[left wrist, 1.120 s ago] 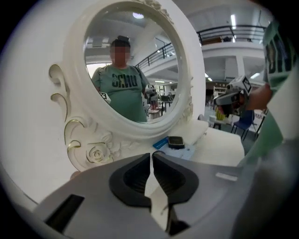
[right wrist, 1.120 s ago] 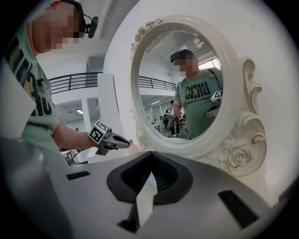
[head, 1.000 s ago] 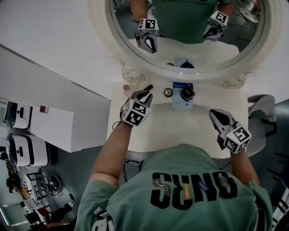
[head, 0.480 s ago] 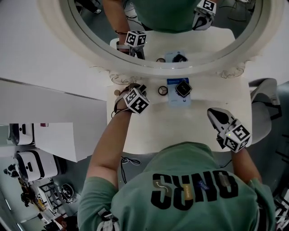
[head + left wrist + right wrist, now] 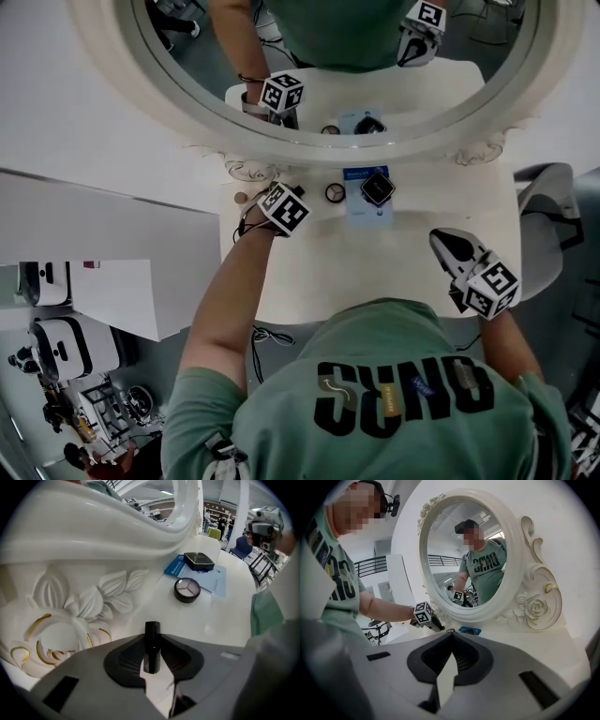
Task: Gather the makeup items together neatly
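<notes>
My left gripper [image 5: 151, 638] has its pads pressed on a slim black tube [image 5: 151, 645]; the jaws have just been closing on it, and its end pokes out past them. The carved rose [image 5: 61, 637] of the mirror frame [image 5: 93, 531] crowds the left of that frame, so there is little room on that side. Open white table [image 5: 220, 616] runs off to the right. Up that way lies the round compact [image 5: 187, 589], and beyond it the black square case [image 5: 199, 561] rests on the blue packet [image 5: 174, 567].

From the head, the left gripper [image 5: 298, 192] sits at the table's [image 5: 394, 272] upper left, with the compact [image 5: 335, 192] just beside it and the case [image 5: 376, 187] on the packet [image 5: 361, 212] past that. The tube does not show here.

My right gripper [image 5: 450, 634] has its tips together on nothing. In the head view it [image 5: 442, 240] hovers at the lower right by the table edge, well apart from the items, with bare table between
</notes>
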`<state>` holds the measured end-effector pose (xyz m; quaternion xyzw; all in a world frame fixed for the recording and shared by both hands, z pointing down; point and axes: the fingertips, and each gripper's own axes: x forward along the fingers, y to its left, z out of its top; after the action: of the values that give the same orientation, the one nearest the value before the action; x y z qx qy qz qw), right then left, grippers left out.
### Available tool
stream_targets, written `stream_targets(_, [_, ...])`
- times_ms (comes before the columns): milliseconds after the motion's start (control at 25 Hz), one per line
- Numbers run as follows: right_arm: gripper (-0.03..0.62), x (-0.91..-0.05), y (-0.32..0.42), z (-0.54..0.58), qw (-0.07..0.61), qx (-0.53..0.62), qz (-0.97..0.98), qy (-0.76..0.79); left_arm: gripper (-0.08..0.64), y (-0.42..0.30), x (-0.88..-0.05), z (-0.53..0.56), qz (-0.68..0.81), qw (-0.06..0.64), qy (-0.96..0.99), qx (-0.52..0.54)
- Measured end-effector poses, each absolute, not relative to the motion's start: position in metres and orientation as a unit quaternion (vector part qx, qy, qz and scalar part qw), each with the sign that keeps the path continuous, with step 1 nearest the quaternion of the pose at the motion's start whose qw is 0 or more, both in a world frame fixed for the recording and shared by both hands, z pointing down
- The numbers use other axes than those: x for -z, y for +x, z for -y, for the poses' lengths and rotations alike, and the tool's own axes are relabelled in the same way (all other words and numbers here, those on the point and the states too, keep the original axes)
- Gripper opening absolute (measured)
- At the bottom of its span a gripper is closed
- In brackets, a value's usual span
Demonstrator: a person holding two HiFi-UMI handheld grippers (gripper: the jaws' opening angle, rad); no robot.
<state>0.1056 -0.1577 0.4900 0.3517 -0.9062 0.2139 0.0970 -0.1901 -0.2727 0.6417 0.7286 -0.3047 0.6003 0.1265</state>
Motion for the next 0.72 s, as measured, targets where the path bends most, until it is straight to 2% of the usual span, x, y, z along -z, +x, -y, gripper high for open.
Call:
stream_targets(200, [-0.006,-0.486,0.107,0.153,0.100,-0.212,0.905,0.354,0.101,-0.184,-0.642,0.267,0.298,0.166,0.739,-0.581])
stream_targets(480, [-0.006,-0.474,0.102,0.148,0.101,-0.199,0.911,0.348,0.101,-0.157,-0.596,0.238,0.339,0.226,0.777,-0.480])
stream_targets(720, [-0.006,-0.472,0.081,0.145,0.105,-0.191,0.923,0.317,0.101,-0.174,-0.600,0.179,0.397,0.277,0.762,-0.430])
